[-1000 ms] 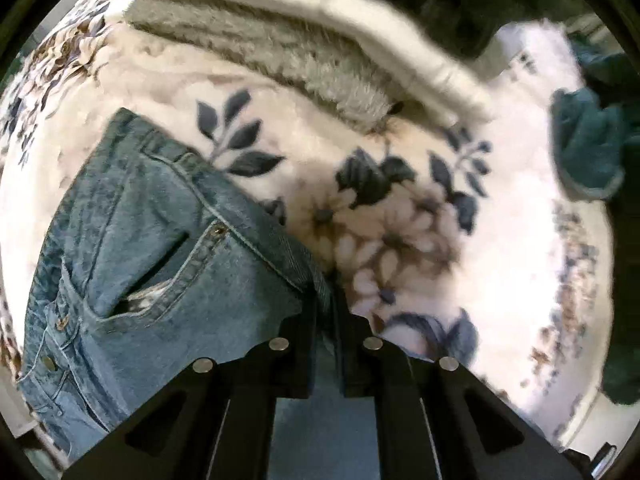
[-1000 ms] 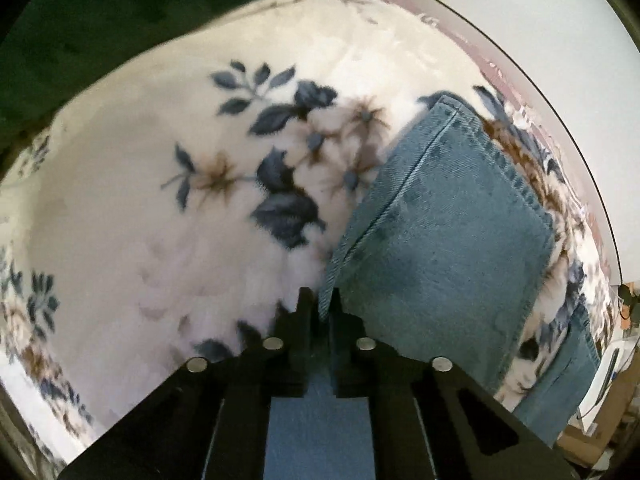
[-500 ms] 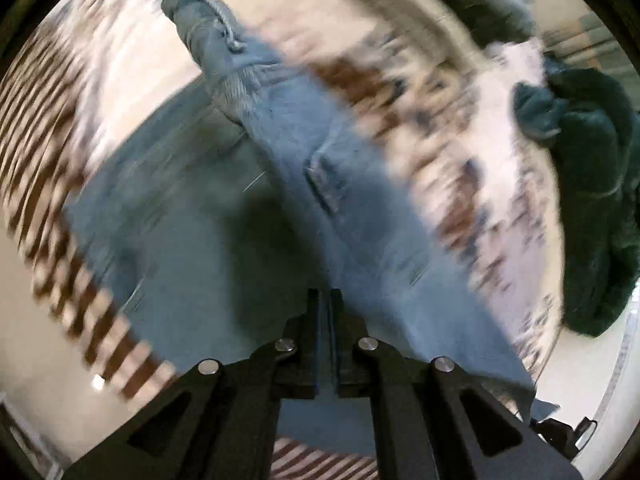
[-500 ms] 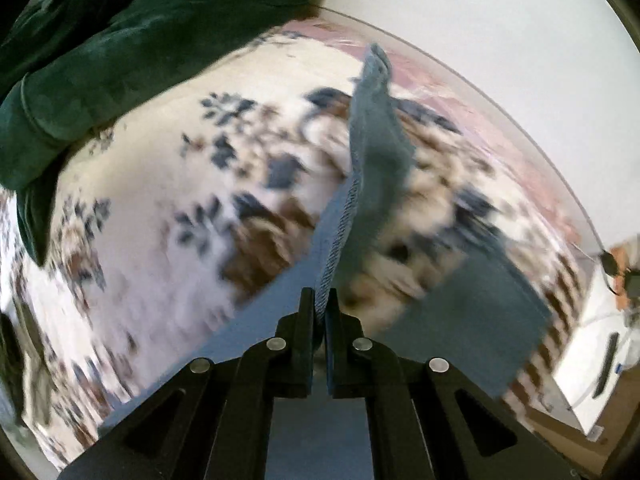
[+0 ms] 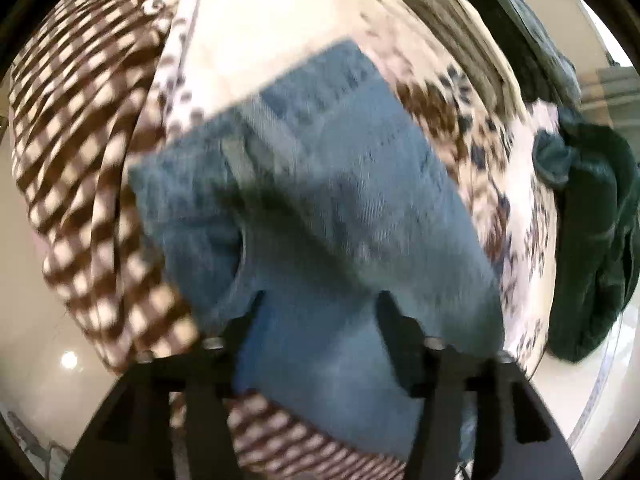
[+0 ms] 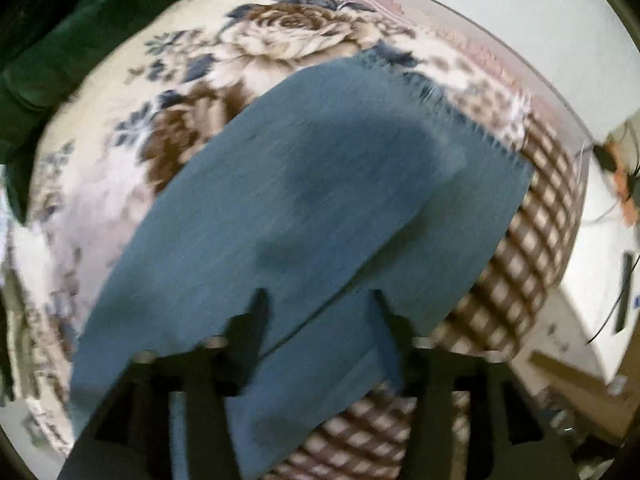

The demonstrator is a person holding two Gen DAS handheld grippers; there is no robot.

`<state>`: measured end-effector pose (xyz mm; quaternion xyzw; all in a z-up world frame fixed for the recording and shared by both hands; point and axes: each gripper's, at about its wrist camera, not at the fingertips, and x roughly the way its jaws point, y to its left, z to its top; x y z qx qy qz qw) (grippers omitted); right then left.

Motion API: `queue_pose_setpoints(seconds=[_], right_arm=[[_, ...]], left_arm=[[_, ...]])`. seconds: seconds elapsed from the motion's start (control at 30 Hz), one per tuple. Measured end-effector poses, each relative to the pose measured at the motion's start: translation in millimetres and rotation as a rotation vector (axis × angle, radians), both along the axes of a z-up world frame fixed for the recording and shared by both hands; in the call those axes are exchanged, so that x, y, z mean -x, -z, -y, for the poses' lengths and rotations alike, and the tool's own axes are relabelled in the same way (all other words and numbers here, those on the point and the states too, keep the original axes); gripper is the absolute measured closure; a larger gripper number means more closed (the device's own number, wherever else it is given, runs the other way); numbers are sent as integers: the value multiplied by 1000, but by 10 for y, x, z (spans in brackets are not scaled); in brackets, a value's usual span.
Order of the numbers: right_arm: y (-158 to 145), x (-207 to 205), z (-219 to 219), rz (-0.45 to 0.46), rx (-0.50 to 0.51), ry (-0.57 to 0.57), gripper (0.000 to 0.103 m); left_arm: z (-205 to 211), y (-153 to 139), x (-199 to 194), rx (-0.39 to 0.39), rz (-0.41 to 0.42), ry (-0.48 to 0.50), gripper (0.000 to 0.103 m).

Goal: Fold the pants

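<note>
Blue denim pants lie flat on a floral blanket-covered bed. The left wrist view shows the waist and seat end of the pants [image 5: 320, 200], blurred. The right wrist view shows the leg end with its frayed hem [image 6: 320, 200]. My left gripper [image 5: 318, 308] is open, its fingers spread over the denim and holding nothing. My right gripper [image 6: 320, 304] is open too, its fingers apart above the legs. Both views are motion-blurred.
The floral blanket [image 6: 200, 72] has a brown checked border [image 5: 80, 160] hanging over the bed edge [image 6: 532, 240]. A dark green garment [image 5: 592, 240] lies at the right, also in the right wrist view [image 6: 52, 52]. Folded pale bedding [image 5: 460, 20] lies at the far side.
Both grippers swung the pinched denim edges over, then opened and let go. The pants now lie spread flat, folded over on the blanket.
</note>
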<state>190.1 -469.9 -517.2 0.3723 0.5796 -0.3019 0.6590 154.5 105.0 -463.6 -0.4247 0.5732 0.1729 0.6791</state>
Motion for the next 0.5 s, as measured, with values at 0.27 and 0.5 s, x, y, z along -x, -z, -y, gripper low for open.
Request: queue_pose_setpoints(seconds=[0.27, 0.5], right_arm=[[429, -304, -885, 154, -279, -67, 43], [694, -425, -1120, 164, -373, 80, 85]], left_arm=[[-455, 392, -231, 4, 4, -142, 44], [-573, 477, -274, 52, 47, -200, 84]])
